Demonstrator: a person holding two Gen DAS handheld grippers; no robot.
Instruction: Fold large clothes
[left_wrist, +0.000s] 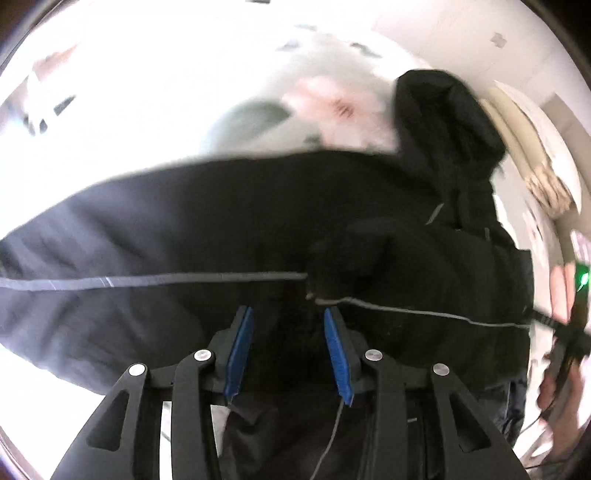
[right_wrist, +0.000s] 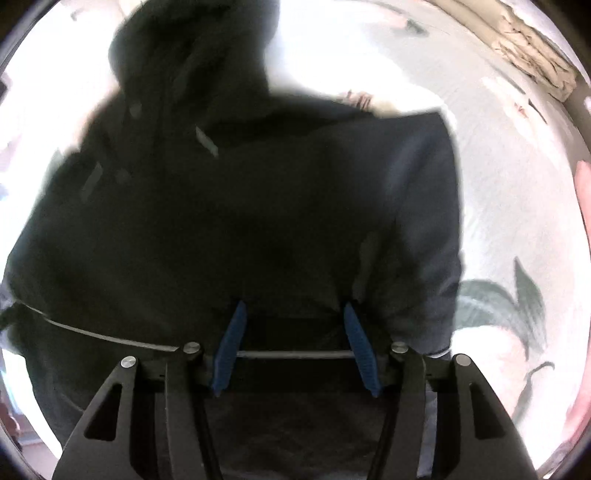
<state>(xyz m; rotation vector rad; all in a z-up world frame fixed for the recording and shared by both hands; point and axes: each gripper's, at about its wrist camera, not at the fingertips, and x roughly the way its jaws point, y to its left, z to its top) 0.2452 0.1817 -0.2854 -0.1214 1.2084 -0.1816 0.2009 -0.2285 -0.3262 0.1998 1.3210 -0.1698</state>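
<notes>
Left wrist view: a black hooded jacket (left_wrist: 258, 221) lay spread across a white bedspread (left_wrist: 147, 110) printed with pale pink flowers and grey-green leaves. The hood (left_wrist: 447, 122) pointed toward the upper right of the frame, and a grey zipper line (left_wrist: 147, 279) ran across the cloth just beyond the fingertips. The left gripper (left_wrist: 289, 321) pointed steeply down over the jacket; its blue pads (left_wrist: 240, 350) stood apart with dark cloth visible in the gap, and neither pad could be seen pressing on the fabric, so it was released. Only this view showed, at the right edge, a person's hand (left_wrist: 557, 288) with a dark device bearing a green light (left_wrist: 583, 278), and a grey cord (left_wrist: 332, 435) hanging below the right-hand pad.

Right wrist view: the same jacket (right_wrist: 240, 221) filled most of the frame, hood (right_wrist: 192, 55) at the top and a sleeve (right_wrist: 424, 229) lying along its right side. The right gripper (right_wrist: 294, 314) hung above the lower hem with its jaws parted; a grey zipper strip (right_wrist: 295, 354) crossed the gap, and the pads (right_wrist: 229, 347) were not closed on it. Only this view showed a large green leaf motif (right_wrist: 517, 306) on the bedspread (right_wrist: 498, 203) and crumpled beige material (right_wrist: 535, 62) at the upper right.

Both views were motion-blurred. No brand, label or legible writing could be made out in either one.
</notes>
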